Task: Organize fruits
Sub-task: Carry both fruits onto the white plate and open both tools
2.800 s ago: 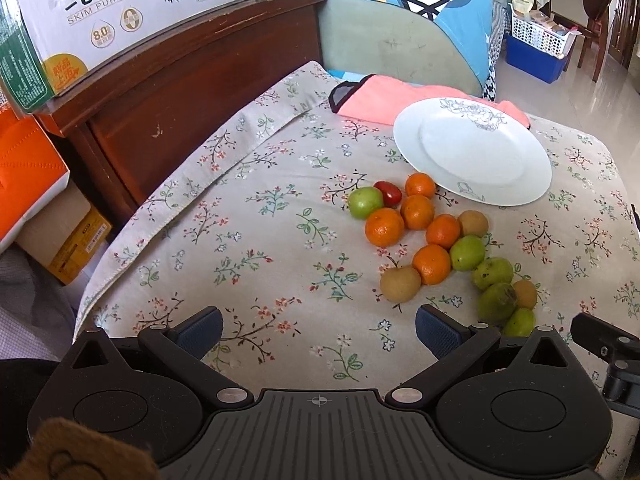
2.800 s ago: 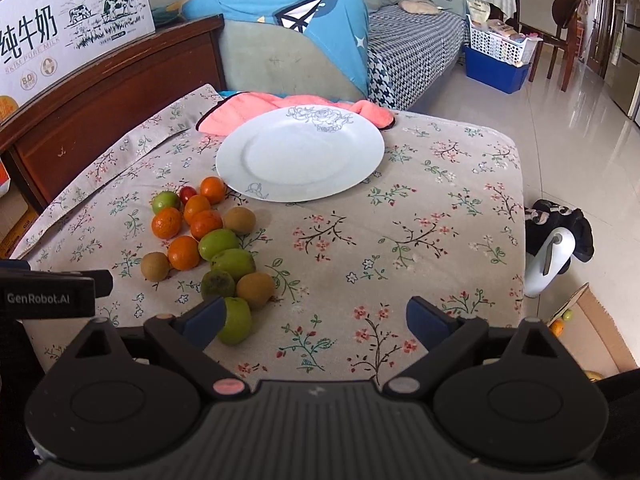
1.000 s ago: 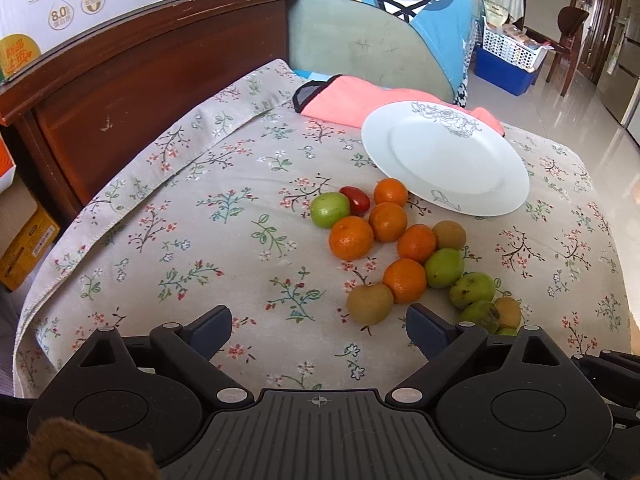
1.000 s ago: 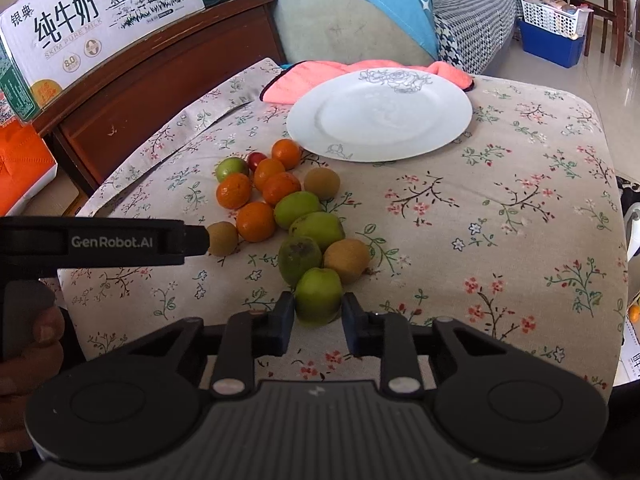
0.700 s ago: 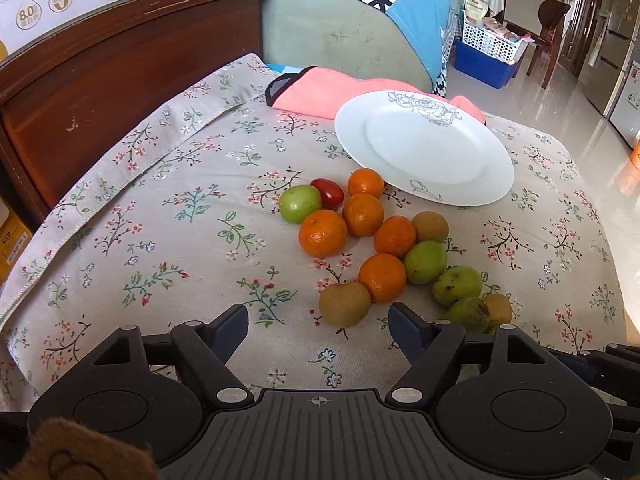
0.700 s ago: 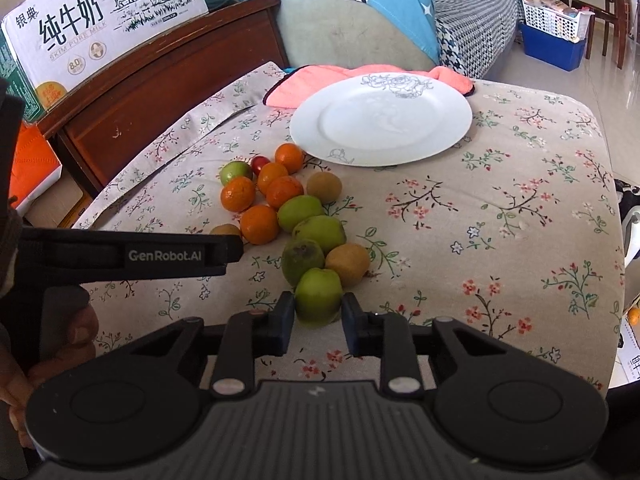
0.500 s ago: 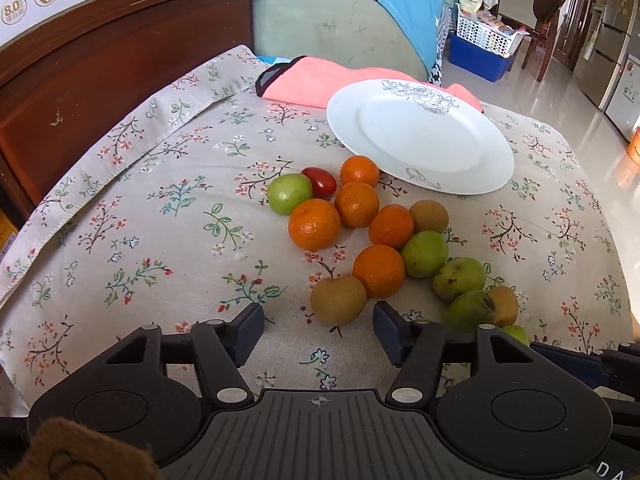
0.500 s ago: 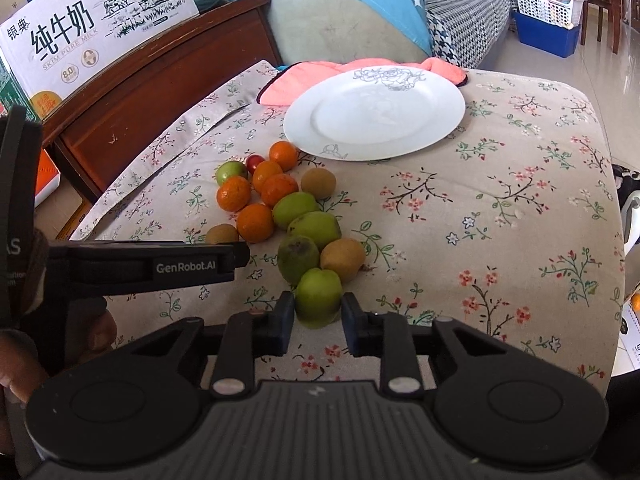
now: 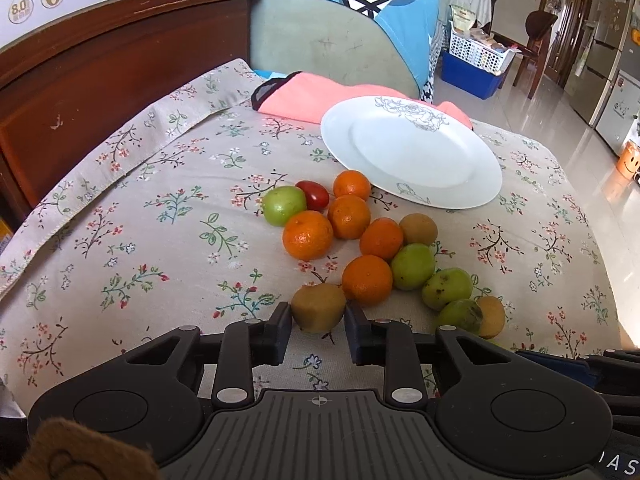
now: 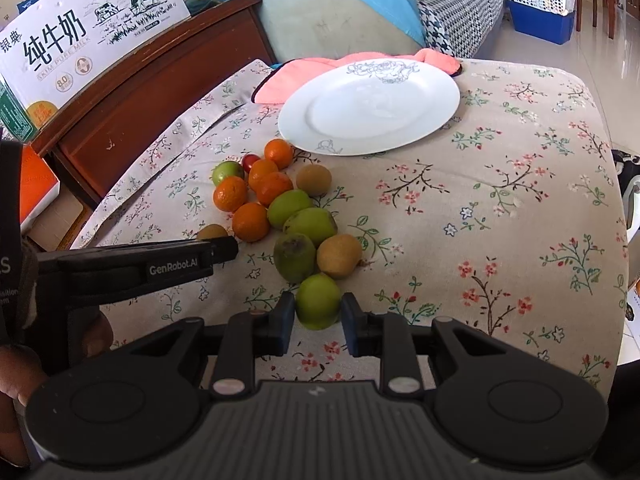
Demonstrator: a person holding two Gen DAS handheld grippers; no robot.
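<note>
Kiwi (image 9: 318, 307) mostly hidden behind left gripper (image 10: 224, 249) in right view; person's hand (image 10: 16, 376) cut off at edge. Left gripper (image 9: 318, 330) jaws just closing, pads seemingly pressing kiwi on tablecloth (image 9: 160, 216). Right gripper (image 10: 318, 320) clamped on green fruit (image 10: 318, 300), near end of fruit pile, plate (image 10: 372, 108) beyond.

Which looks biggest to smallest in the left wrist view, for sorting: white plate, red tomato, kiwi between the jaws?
1. white plate, by far
2. kiwi, though it is nearest the camera
3. red tomato, smallest, lying farther back
</note>
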